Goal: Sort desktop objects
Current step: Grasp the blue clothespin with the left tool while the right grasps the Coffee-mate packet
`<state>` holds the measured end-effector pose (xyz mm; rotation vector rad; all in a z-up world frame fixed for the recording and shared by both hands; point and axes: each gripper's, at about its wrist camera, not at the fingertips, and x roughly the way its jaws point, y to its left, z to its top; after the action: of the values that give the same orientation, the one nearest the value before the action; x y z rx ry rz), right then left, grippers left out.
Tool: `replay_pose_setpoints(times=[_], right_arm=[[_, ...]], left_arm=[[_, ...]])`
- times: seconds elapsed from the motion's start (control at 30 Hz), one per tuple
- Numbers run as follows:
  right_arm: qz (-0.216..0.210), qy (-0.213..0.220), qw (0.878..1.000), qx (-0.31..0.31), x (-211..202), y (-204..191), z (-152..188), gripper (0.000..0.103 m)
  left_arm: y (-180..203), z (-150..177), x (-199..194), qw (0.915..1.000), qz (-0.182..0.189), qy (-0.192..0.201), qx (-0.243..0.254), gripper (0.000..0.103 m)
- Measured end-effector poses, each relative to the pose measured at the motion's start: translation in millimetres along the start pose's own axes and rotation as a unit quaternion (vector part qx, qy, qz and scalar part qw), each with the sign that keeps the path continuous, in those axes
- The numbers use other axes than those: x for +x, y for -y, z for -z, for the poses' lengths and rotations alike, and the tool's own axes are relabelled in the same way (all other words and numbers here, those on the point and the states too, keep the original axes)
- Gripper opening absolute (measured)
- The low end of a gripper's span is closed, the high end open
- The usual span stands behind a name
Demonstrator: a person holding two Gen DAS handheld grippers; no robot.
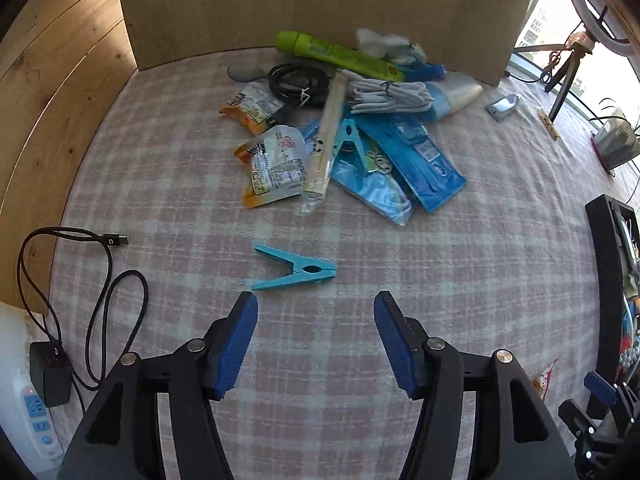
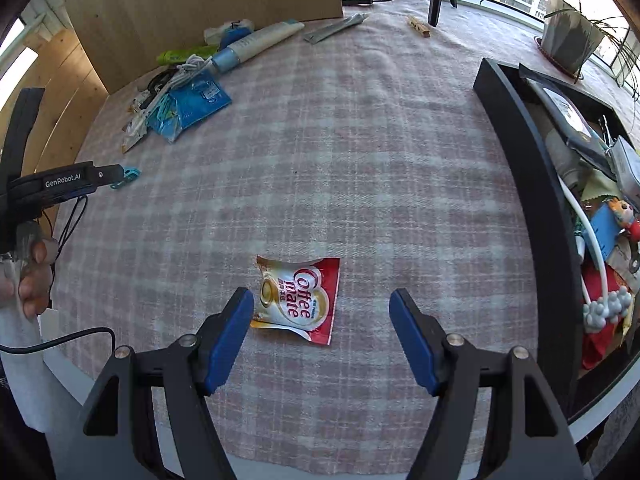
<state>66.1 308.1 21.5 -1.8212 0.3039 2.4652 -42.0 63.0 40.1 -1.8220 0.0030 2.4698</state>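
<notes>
My left gripper [image 1: 316,304] hangs open over the checked cloth, nothing between its blue pads. A light blue clothes peg [image 1: 294,268] lies just beyond its left fingertip. Further back sits a pile of packets, cables and tubes [image 1: 340,132]. In the right wrist view my right gripper [image 2: 322,300] is open too. A red and white Coffee mate sachet [image 2: 298,300] lies flat on the cloth beside its left pad, not pressed by either pad. The same peg [image 2: 126,178] shows at the far left there, under the left gripper's body [image 2: 72,184].
A black tray [image 2: 520,200] holding several sorted items stands along the right edge. A cardboard wall [image 1: 320,8] backs the pile. A black charger with its cable [image 1: 100,280] and a power strip [image 1: 36,412] lie at the left. A wooden peg [image 2: 418,26] and a plant pot [image 2: 572,36] sit far back.
</notes>
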Motion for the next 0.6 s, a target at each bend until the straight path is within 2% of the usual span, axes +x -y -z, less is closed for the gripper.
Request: replay_pose_setpoints(times=[0.2, 0.47, 0.53, 0.57, 0.6], right_arm=[[0.016, -0.020, 1.000, -0.003, 23.4, -19.9, -2.8, 0.069], [0.063, -0.046, 0.997, -0.008, 49.4, -29.5, -5.8, 0.069], [0.064, -0.041, 0.997, -0.008, 49.8, -29.1, -5.4, 0.070], [0.063, -0.041, 0.997, -0.006, 49.8, -28.3, -5.5, 0.070], [0.063, -0.042, 0.997, -0.003, 51.0, -27.3, -7.6, 0.070]], left_arm=[[-11.6, -10.0, 24.9, 0.9998, 0.005, -0.013, -0.011, 0.061], [-5.5, -18.1, 47.3, 0.9995, -0.015, -0.021, 0.017, 0.062], [-6.2, -18.9, 49.2, 0.9995, -0.018, -0.009, 0.024, 0.061], [-6.4, -19.4, 49.8, 0.9995, -0.015, -0.005, 0.026, 0.059], [-7.8, -20.6, 49.8, 0.9995, -0.014, -0.001, 0.027, 0.051]])
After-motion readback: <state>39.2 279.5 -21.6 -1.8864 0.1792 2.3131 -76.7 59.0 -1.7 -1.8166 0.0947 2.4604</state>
